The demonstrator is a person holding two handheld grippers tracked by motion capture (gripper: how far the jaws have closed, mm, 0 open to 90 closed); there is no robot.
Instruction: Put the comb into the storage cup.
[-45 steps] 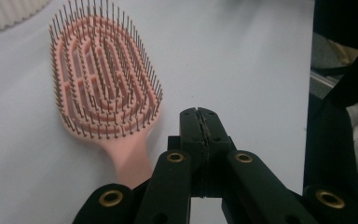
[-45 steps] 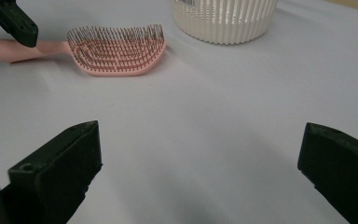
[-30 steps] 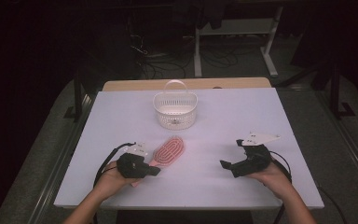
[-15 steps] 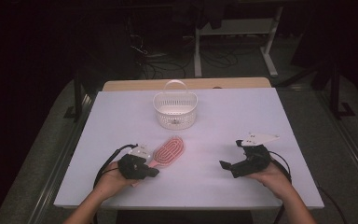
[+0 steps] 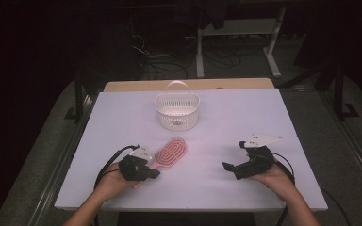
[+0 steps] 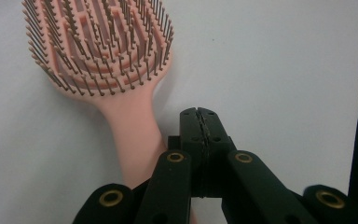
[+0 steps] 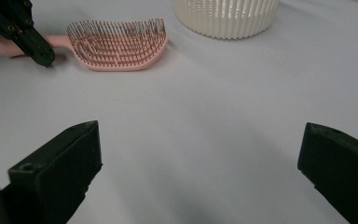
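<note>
A pink hairbrush (image 5: 169,152) lies bristles up on the white table (image 5: 226,113), its handle pointing toward the near left. My left gripper (image 5: 155,173) rests low on the table with its jaws shut and empty. In the left gripper view the left gripper (image 6: 199,112) sits just right of the hairbrush (image 6: 107,51) handle, beside it and not around it. My right gripper (image 5: 232,156) is held at the near right, open, with nothing between its jaws. The right gripper view shows the right gripper (image 7: 200,158) over bare table, with the hairbrush (image 7: 116,46) and the left gripper (image 7: 45,58) farther off.
A white perforated basket (image 5: 176,110) with a handle stands at the middle back of the table, beyond the brush; the basket (image 7: 226,16) also appears at the top of the right gripper view. A wooden strip (image 5: 188,84) borders the far edge. Cables trail from both grippers.
</note>
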